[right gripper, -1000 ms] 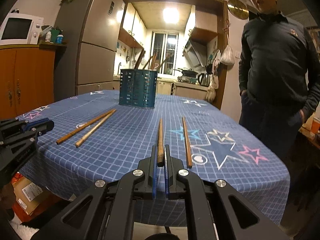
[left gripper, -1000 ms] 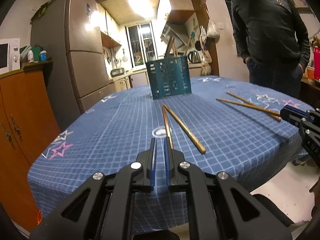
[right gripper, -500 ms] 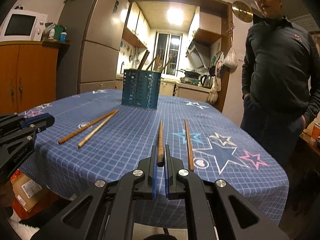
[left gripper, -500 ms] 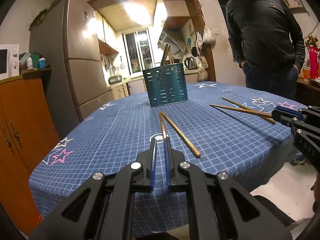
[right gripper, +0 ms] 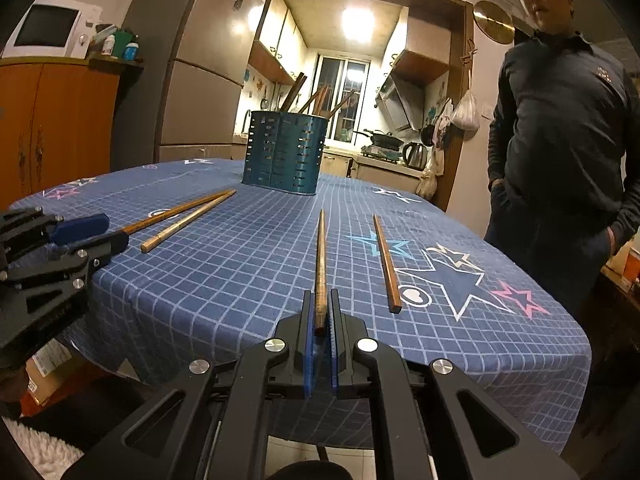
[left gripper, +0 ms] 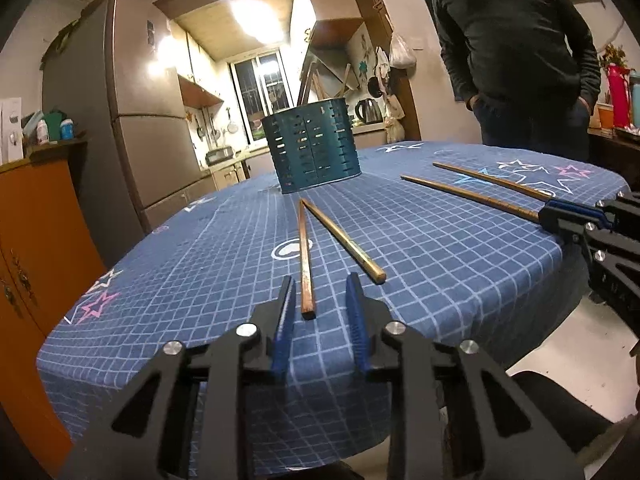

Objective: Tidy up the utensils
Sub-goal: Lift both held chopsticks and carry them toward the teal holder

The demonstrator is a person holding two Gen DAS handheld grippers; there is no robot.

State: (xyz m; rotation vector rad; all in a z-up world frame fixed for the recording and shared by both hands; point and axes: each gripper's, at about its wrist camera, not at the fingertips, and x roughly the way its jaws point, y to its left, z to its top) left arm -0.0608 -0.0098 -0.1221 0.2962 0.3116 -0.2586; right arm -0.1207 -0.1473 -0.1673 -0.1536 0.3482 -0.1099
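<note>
The left gripper (left gripper: 320,300) has just been opening and its jaws now stand spread either side of the near end of a chopstick (left gripper: 306,256), pads not touching it; that stick lies on the tabletop (left gripper: 440,264) on the near side of the teal utensil holder (left gripper: 314,148), its far end meeting a second chopstick (left gripper: 344,240). The right gripper (right gripper: 320,312) is pressed together, pinching the near end of another chopstick (right gripper: 320,256) whose length points toward the holder; a fourth chopstick (right gripper: 386,264) lies just beside it.

Risks, as I judge them: the left gripper could close off-centre and flick its stick into the neighbour; an end-held stick could pivot or slip when lifted; a tilted stick could catch the holder's rim.

No readable writing or brand; lettering on the gripper bodies is too blurred.
</note>
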